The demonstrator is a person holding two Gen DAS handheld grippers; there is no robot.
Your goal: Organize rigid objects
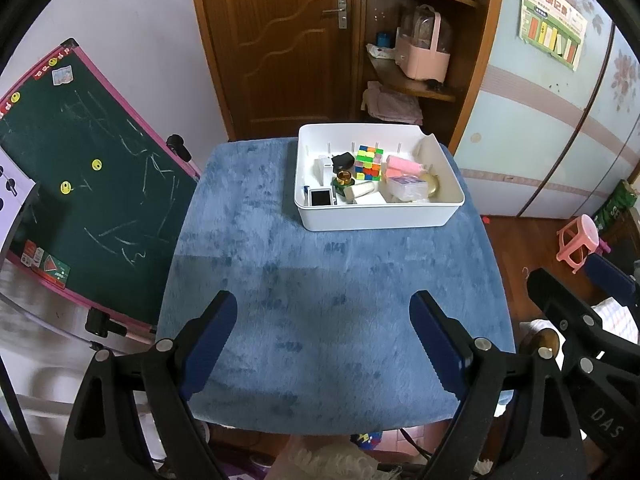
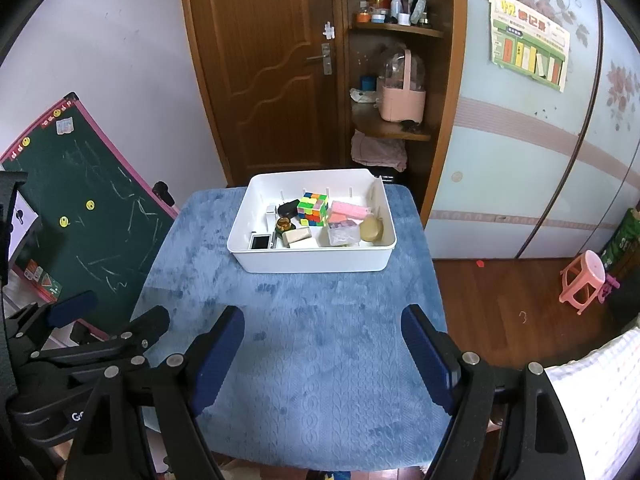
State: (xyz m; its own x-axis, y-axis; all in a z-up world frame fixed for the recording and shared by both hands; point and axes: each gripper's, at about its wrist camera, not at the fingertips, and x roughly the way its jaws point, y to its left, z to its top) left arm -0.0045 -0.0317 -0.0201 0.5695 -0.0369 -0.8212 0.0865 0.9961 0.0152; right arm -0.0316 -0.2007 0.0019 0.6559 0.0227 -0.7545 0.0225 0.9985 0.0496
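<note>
i see the white plastic bin at twelve o'clock, well apart from both tongs, its long side lying across; my right gripper and left gripper both stand wide and empty.

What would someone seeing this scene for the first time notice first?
The white bin at the far end of the blue plush table cover stands out, with a bright multicoloured puzzle cube near its middle among small items. Nearer the camera, the left gripper and right gripper are both open and empty above the bare cloth. A pink-framed chalkboard leans to the left of the table.
</note>
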